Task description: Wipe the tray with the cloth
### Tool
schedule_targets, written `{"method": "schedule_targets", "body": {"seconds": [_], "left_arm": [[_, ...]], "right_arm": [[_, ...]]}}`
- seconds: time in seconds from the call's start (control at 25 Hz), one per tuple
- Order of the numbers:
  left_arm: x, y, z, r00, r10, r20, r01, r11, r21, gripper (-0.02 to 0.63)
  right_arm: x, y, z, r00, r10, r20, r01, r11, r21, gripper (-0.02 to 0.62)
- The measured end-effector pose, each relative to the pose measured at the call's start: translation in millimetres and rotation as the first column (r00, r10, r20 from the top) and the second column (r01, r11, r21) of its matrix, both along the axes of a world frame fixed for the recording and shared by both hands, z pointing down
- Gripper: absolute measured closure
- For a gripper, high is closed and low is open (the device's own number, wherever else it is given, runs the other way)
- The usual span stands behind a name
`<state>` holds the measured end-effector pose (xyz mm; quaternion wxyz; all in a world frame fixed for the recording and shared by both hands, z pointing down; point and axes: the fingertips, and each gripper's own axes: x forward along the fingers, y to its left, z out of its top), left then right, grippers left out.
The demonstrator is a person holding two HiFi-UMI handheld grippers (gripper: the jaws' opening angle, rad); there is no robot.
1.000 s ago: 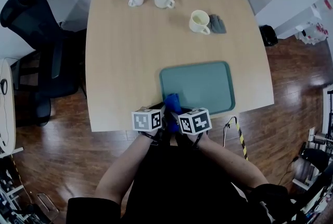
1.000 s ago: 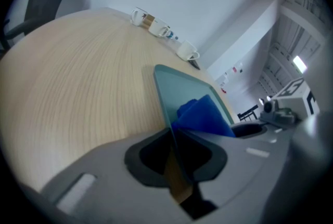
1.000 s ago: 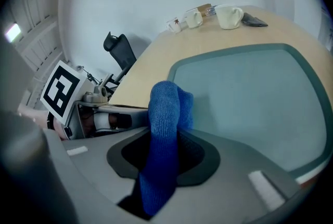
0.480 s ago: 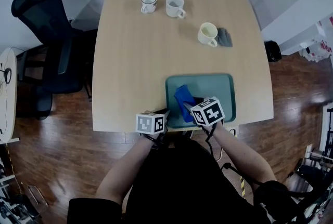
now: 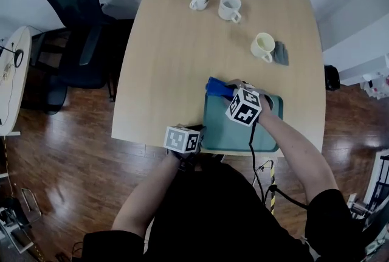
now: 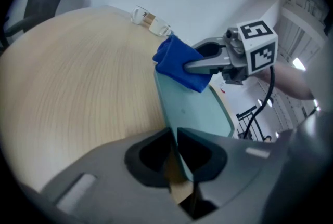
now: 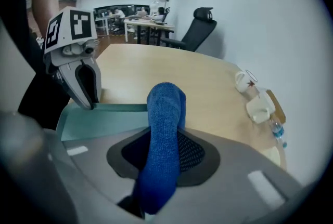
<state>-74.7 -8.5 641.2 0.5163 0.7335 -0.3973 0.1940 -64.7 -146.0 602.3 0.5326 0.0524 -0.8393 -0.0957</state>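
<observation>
With our left gripper [image 5: 199, 135] pinching the near rim of the tray [image 5: 240, 136] and our right gripper [image 5: 233, 92] clamped on the cloth [image 5: 217, 87] at its far-left corner, seemingly touching, we judge the wipe is just starting and calls for a firm sweep across.

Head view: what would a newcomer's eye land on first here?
The bright blue cloth, pinched in the right gripper at the far left corner of the teal tray. Next, the left gripper clamped on the tray's near left corner, and three mugs toward the far end of the table.
</observation>
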Motion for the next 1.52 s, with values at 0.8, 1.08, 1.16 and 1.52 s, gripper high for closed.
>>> {"method": "schedule_targets", "body": {"seconds": [0.8, 1.08, 1.16, 1.52], "left_arm": [[-5.6, 1.6, 1.2, 1.0, -0.023, 0.002, 0.023, 1.0, -0.003, 0.56], [-3.8, 1.9, 1.8, 1.0, -0.019, -0.003, 0.019, 1.0, -0.008, 0.56], [-3.2, 2.1, 1.2, 1.0, -0.017, 0.001, 0.017, 1.0, -0.004, 0.56], [-2.6, 1.5, -0.7, 1.0, -0.016, 0.012, 0.016, 1.0, 0.004, 0.56]], "right_arm": [[43.2, 177.3, 12.6, 0.972, -0.234, 0.016, 0.227, 0.92, -0.318, 0.477], [56.5, 197.1, 15.0, 0.96, -0.278, 0.023, 0.261, 0.864, -0.431, 0.477], [55.0, 171.6, 17.7, 0.971, -0.239, 0.0, 0.219, 0.889, -0.402, 0.477], [58.3, 23.7, 19.0, 0.994, -0.073, -0.079, 0.052, 0.97, -0.236, 0.477]]}}
